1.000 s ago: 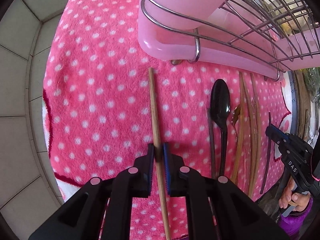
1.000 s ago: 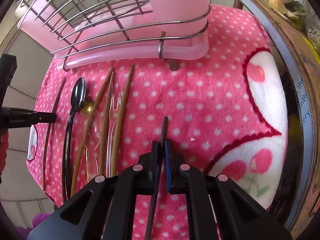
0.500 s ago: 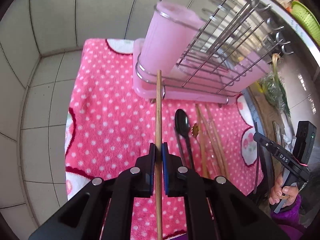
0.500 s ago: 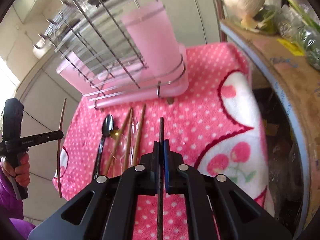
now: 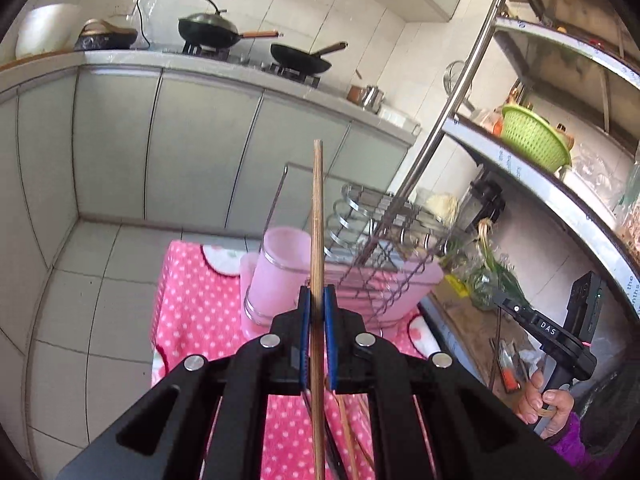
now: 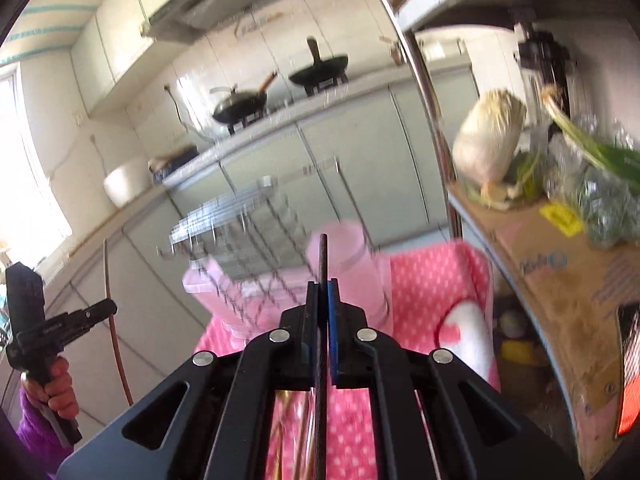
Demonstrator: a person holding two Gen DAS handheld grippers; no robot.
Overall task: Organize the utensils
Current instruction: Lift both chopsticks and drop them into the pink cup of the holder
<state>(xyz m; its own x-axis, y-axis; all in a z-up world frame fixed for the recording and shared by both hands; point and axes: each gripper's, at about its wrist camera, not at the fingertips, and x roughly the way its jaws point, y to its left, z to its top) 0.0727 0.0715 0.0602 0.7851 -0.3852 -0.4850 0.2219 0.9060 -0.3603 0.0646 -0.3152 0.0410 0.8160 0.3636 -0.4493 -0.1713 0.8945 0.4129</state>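
Note:
My left gripper (image 5: 316,300) is shut on a light wooden chopstick (image 5: 317,216) that points up and away, high above the pink dotted towel (image 5: 192,300). Beyond it stands the pink utensil cup (image 5: 280,268) at the left end of the wire dish rack (image 5: 384,248). In the right wrist view my right gripper (image 6: 324,296) is shut on a dark chopstick (image 6: 322,256), its tip in front of the pink cup (image 6: 344,252). More chopsticks (image 5: 346,436) lie on the towel below, mostly hidden by the grippers. Each gripper shows in the other's view: the right (image 5: 504,302) and the left (image 6: 110,307).
A metal shelf post (image 5: 452,108) rises right of the rack. The shelves hold a green basket (image 5: 534,142), a cabbage (image 6: 488,144) and greens (image 6: 600,160). Grey cabinets (image 5: 200,148) and a stove with two pans (image 5: 256,44) stand behind. Tiled floor lies left.
Both grippers have risen off the towel with their chopsticks and tilted up, so the views went from the towel to the cup, rack and kitchen behind. The right wrist view is now blurred.

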